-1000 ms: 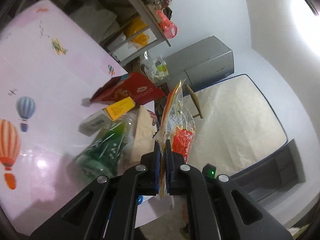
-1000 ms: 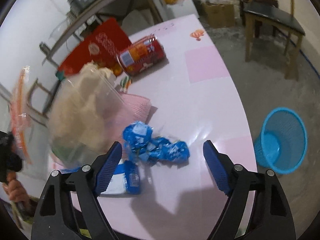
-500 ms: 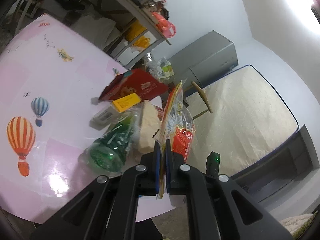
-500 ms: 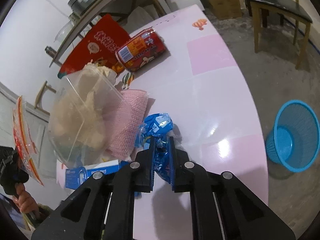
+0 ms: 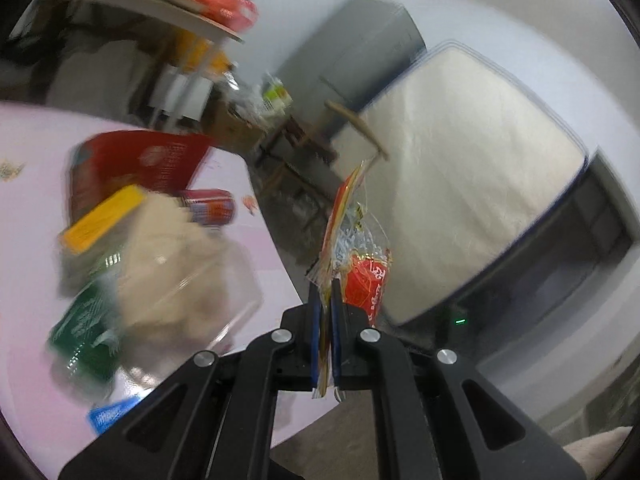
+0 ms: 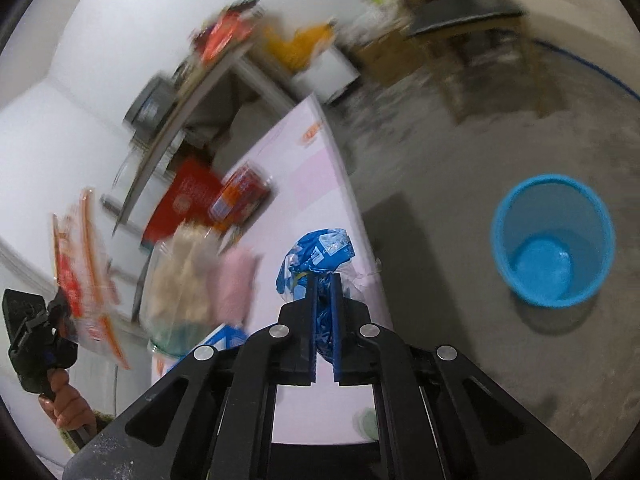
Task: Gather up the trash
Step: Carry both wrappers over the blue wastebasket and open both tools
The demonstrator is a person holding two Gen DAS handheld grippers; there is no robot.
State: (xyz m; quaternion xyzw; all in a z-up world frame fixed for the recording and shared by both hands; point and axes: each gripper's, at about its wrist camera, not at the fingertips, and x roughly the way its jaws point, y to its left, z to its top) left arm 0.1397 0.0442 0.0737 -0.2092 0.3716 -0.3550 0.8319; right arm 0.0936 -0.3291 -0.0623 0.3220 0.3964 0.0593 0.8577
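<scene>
My left gripper (image 5: 325, 292) is shut on a clear and red snack wrapper (image 5: 352, 240), which stands up above the fingers beside the pink table (image 5: 24, 200). In the right wrist view that same wrapper (image 6: 76, 256) shows blurred at the far left, with a hand (image 6: 66, 400) below it. My right gripper (image 6: 323, 280) is closing its jaws on a crumpled blue wrapper (image 6: 320, 248) and the pads press on it, at the table's edge. A blue mesh bin (image 6: 532, 216) stands on the floor to the right.
The table carries a red can (image 6: 240, 196), a red packet (image 5: 136, 160), a clear container of beige stuff (image 5: 172, 264), a green bottle (image 5: 84, 328), a yellow box (image 5: 100, 220) and a pink cloth (image 6: 236, 280). A chair (image 6: 472, 12) stands beyond.
The right gripper shut on the blue wrapper, lifted it off the table and swung toward the bin. The left gripper swung along the table's edge, still holding its wrapper.
</scene>
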